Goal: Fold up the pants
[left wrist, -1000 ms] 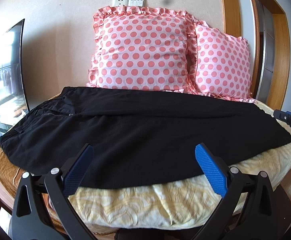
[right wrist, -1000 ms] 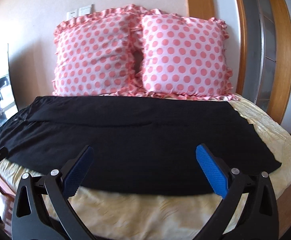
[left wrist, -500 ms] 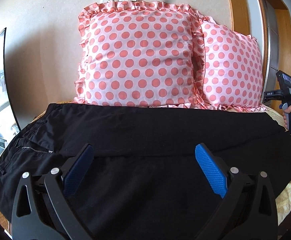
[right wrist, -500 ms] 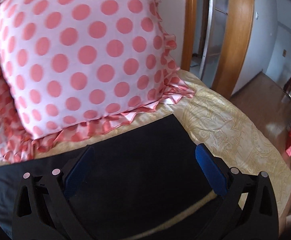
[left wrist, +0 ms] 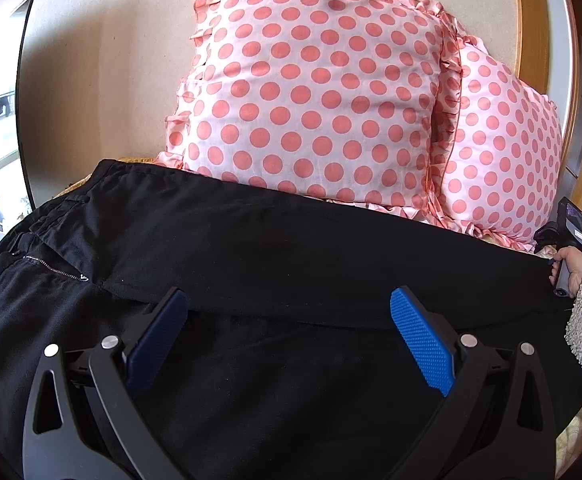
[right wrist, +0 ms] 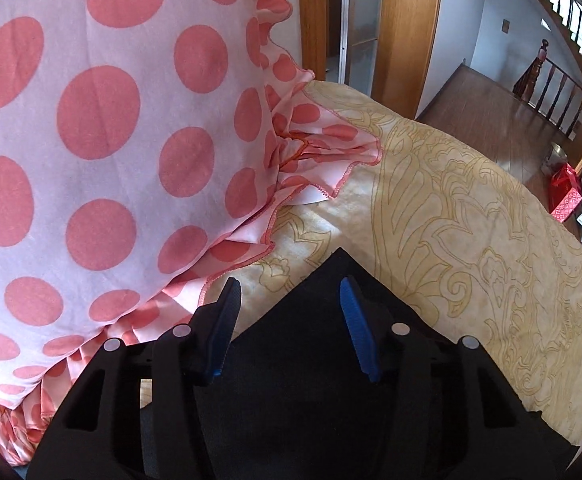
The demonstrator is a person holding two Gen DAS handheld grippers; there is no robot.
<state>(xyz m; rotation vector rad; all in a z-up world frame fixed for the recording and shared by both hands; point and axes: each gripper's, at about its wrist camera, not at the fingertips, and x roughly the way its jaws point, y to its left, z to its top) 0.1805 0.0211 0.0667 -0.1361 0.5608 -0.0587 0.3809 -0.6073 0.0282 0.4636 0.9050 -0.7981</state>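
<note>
Left wrist view: the black pants (left wrist: 291, 280) lie flat across the bed, waistband and zipper (left wrist: 55, 268) at the left, legs running right. The left gripper (left wrist: 289, 336) hovers over the mid-leg fabric with its jaws spread wide and nothing between them. In the right wrist view, the right gripper (right wrist: 287, 320) is partly closed around the far hem corner (right wrist: 339, 264) of the pants; whether the pads already pinch the cloth cannot be determined.

Risks, as judged from here:
- The right gripper may catch only the top layer of the hem, so the lower leg stays behind and the fold skews.
- The pads may also pick up the yellow bedspread (right wrist: 471, 220) beneath the corner.
- The left gripper is not yet anchored; a pull from the right would likely drag the whole garment.

Surroundings: two polka-dot pillows (left wrist: 311, 92) stand just behind the pants, their ruffle touching the far edge, limiting clearance there. A doorway (right wrist: 355, 20) lies beyond.
</note>
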